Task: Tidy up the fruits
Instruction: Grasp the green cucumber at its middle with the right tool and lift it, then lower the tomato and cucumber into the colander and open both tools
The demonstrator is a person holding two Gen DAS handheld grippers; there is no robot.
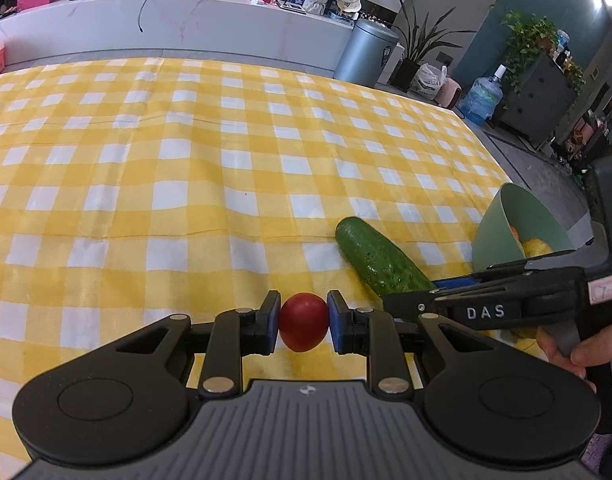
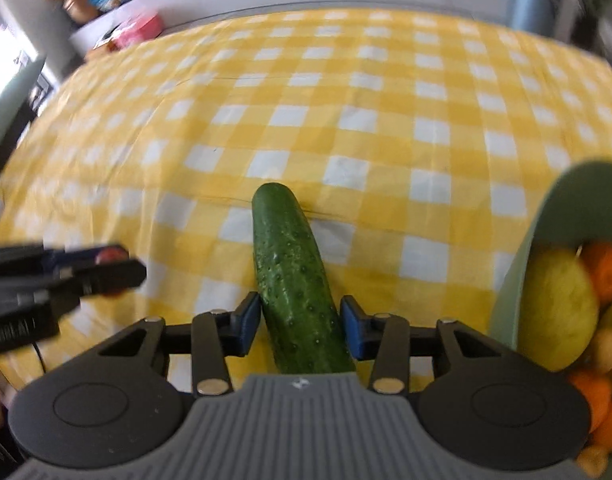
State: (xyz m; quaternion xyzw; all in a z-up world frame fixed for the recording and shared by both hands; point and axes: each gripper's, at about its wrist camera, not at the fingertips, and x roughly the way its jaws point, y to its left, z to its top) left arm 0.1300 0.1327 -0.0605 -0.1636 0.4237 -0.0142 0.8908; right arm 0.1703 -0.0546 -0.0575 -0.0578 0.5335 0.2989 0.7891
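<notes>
My left gripper (image 1: 304,322) is shut on a small red tomato (image 1: 304,321), its blue pads pressed on both sides, low over the yellow checked tablecloth (image 1: 186,160). A green cucumber (image 1: 379,260) lies on the cloth to its right. In the right wrist view the cucumber (image 2: 294,276) lies lengthwise between my right gripper's (image 2: 302,322) blue pads; small gaps show on both sides. A pale green bowl (image 2: 569,216) holding a lemon (image 2: 557,308) and oranges (image 2: 603,270) stands at the right; the bowl also shows in the left wrist view (image 1: 513,228).
The left gripper with the tomato shows at the left of the right wrist view (image 2: 66,280). The right gripper's body crosses the left wrist view (image 1: 485,308). Beyond the table's far edge stand a white counter (image 1: 166,28), a grey bin (image 1: 365,52) and plants (image 1: 529,44).
</notes>
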